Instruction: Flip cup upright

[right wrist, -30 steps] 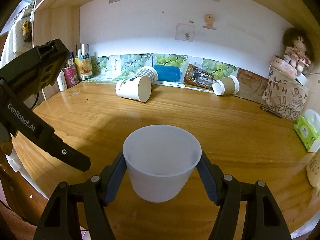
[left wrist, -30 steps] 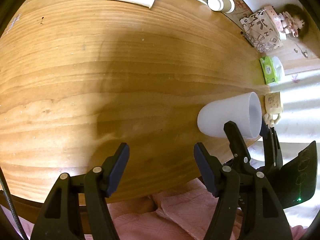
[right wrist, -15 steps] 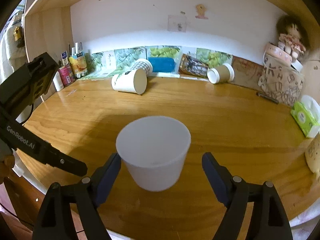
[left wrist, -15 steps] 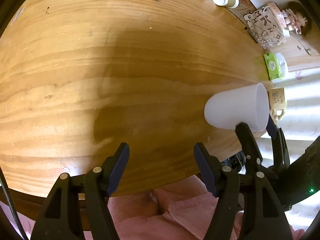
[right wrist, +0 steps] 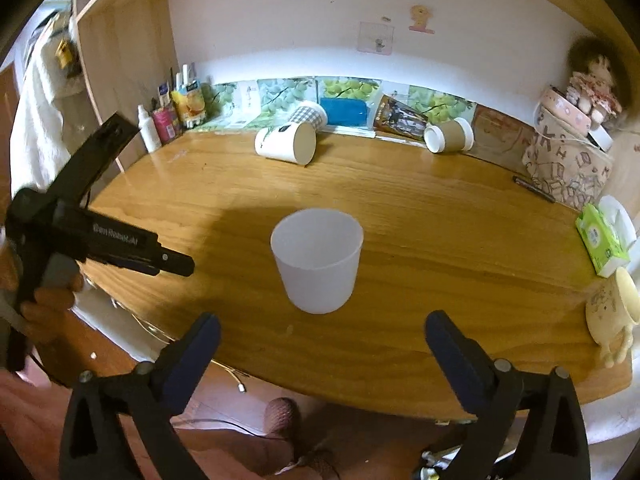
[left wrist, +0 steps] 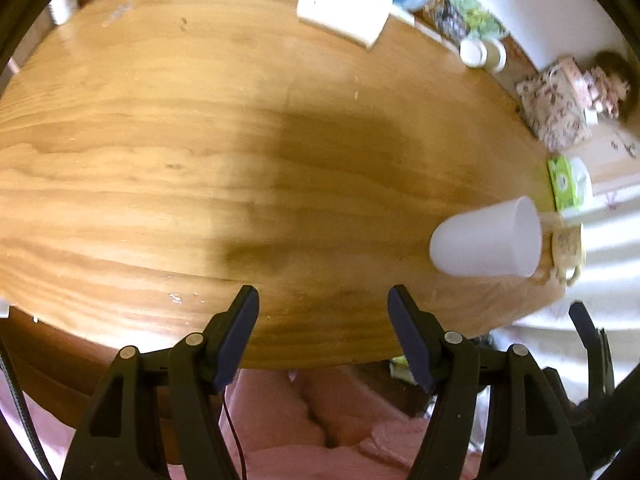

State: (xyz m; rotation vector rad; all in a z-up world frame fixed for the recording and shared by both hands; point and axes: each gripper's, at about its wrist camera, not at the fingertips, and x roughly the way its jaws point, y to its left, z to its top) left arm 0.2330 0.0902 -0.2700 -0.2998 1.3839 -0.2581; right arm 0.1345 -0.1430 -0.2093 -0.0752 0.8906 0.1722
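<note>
Nearest, the right gripper (right wrist: 322, 338) is spread wide with nothing between its blue-padded fingers (right wrist: 200, 344), hanging over the near edge of the wooden desk (right wrist: 440, 240). Just beyond it the white plastic cup (right wrist: 317, 260) stands upright on the desk, mouth up, touched by neither tool. Off to the left, the left gripper (left wrist: 322, 336) is likewise parted and holds nothing. Farther back a white paper cup (right wrist: 286, 143) and a brown lidded cup (right wrist: 448, 135) lie on their sides near the wall; a green tissue pack (right wrist: 600, 240) sits at the right.
</note>
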